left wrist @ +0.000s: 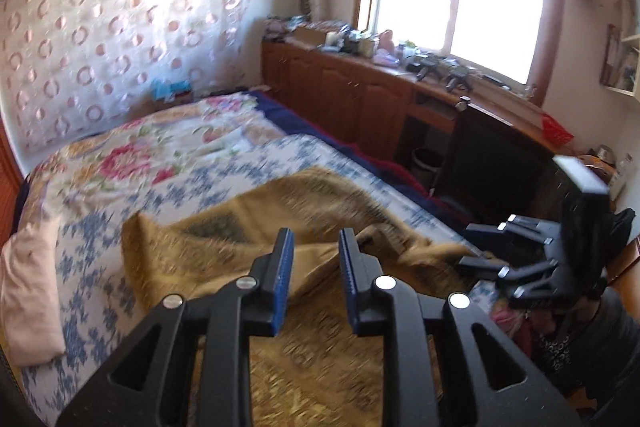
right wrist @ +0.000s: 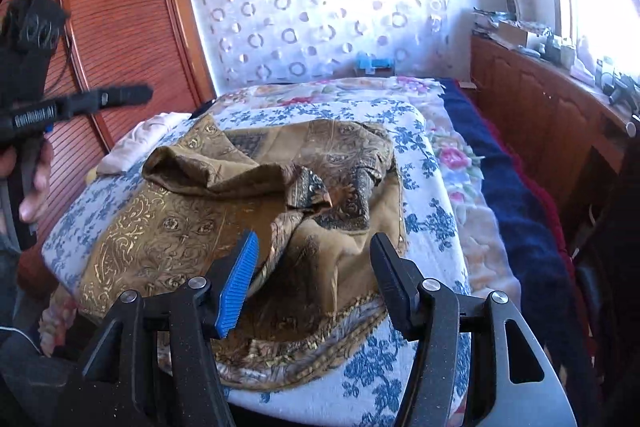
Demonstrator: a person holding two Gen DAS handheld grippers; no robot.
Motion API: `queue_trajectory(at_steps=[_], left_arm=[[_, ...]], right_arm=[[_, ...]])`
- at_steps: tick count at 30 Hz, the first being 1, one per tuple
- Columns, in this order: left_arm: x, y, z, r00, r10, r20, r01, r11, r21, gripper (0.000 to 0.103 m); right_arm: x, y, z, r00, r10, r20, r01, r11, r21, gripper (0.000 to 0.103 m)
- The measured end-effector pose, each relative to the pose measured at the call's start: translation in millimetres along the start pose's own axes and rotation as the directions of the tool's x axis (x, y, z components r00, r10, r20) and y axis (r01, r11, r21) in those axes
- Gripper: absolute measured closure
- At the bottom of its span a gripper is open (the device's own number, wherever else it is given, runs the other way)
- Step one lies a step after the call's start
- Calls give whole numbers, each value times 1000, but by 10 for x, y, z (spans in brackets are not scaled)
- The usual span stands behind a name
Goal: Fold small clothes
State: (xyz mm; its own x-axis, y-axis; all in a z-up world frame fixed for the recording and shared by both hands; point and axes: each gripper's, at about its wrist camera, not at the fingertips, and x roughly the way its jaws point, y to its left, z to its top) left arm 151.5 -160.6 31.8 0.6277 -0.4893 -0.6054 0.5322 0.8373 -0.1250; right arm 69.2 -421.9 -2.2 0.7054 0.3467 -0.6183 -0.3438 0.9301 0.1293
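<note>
- The brown patterned garment (right wrist: 256, 203) lies crumpled on the blue-flowered bed cover (right wrist: 432, 227), one sleeve flopped across its middle.
- The right gripper (right wrist: 316, 279) hangs above the garment's near hem, its fingers spread wide with nothing between them.
- The left gripper (left wrist: 316, 267) is over the garment's near part; its fingers stand apart, seemingly empty, though the view is blurred.
- A pale pink cloth (right wrist: 140, 143) lies beside the garment's far left corner.
</note>
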Motion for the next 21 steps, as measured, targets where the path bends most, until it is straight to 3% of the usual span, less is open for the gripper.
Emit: queue_trajectory(at_steps=[11, 21], left_arm=[[7, 754, -850, 981, 166, -99, -175, 980, -98, 82], [153, 1131, -1270, 958, 226, -178, -252, 957, -141, 82]], right_arm=[[334, 418, 394, 999, 38, -17, -40, 989, -140, 41], [819, 1066, 637, 988, 107, -107, -135, 946, -295, 39]])
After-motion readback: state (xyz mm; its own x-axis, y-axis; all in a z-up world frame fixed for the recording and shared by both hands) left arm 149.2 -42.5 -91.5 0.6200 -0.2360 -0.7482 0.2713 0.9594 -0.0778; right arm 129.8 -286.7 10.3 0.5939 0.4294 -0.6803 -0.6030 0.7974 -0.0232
